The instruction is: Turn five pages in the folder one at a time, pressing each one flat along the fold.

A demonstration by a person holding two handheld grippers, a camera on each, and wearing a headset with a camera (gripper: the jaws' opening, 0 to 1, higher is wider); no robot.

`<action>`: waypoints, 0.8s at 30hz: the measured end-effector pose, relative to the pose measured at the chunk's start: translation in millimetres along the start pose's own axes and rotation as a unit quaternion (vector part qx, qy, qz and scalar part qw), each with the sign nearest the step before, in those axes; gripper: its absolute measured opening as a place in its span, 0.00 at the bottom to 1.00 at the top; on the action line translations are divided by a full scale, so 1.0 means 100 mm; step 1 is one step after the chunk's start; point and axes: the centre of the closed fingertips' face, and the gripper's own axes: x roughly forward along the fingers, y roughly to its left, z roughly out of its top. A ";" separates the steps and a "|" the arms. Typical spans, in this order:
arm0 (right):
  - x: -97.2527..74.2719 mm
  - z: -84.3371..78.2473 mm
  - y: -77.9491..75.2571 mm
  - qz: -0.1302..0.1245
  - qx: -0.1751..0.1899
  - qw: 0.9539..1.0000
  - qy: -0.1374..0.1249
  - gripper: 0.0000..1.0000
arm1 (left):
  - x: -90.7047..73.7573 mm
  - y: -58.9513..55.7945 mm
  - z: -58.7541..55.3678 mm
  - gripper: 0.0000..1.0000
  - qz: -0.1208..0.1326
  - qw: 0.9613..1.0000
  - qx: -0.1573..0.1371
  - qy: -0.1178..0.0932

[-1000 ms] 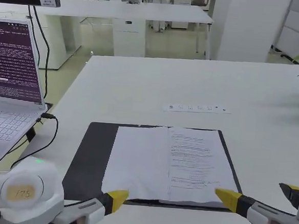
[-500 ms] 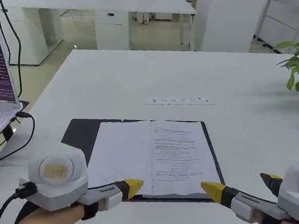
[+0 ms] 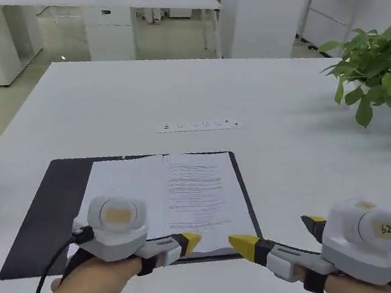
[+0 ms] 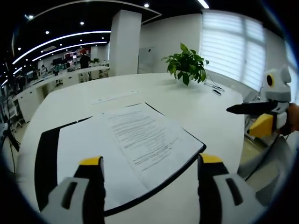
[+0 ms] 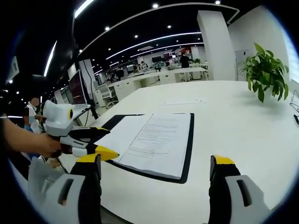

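**Both tools open at the folder's near edge**

We see the folder [image 3: 39, 223] lying open and flat on the white counter [image 3: 283, 146], a blank page [image 3: 126, 182] on its left half and a printed page [image 3: 195, 193] on its right. Our left tool [image 4: 150, 161] has its jaws spread wide with nothing between them, pointing over the folder's near edge. Our right tool [image 5: 156, 159] is likewise spread and holds nothing, just beside the folder's near right corner. Beyond the folder lies a power strip [image 3: 198, 126], and a potted plant [image 3: 379, 62] stands at the far right.
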 end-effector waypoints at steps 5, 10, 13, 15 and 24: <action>0.02 -0.03 -0.03 0.004 0.001 1.000 0.008 0.96 | 0.31 -0.18 -0.06 0.80 -0.016 1.000 -0.004 0.010; 0.03 -0.09 -0.05 0.008 0.004 1.000 0.016 0.96 | 0.55 -0.31 -0.10 0.78 -0.027 1.000 -0.011 0.008; 0.04 -0.11 -0.07 0.009 0.009 1.000 0.018 0.96 | 0.68 -0.39 -0.12 0.76 -0.031 0.999 -0.008 0.006; 0.05 -0.11 -0.07 0.010 0.011 1.000 0.018 0.96 | 0.76 -0.44 -0.14 0.75 -0.034 0.999 -0.012 0.005; 0.07 -0.14 -0.12 0.010 0.024 0.999 0.019 0.94 | 0.98 -0.52 -0.21 0.68 -0.019 0.999 -0.026 -0.007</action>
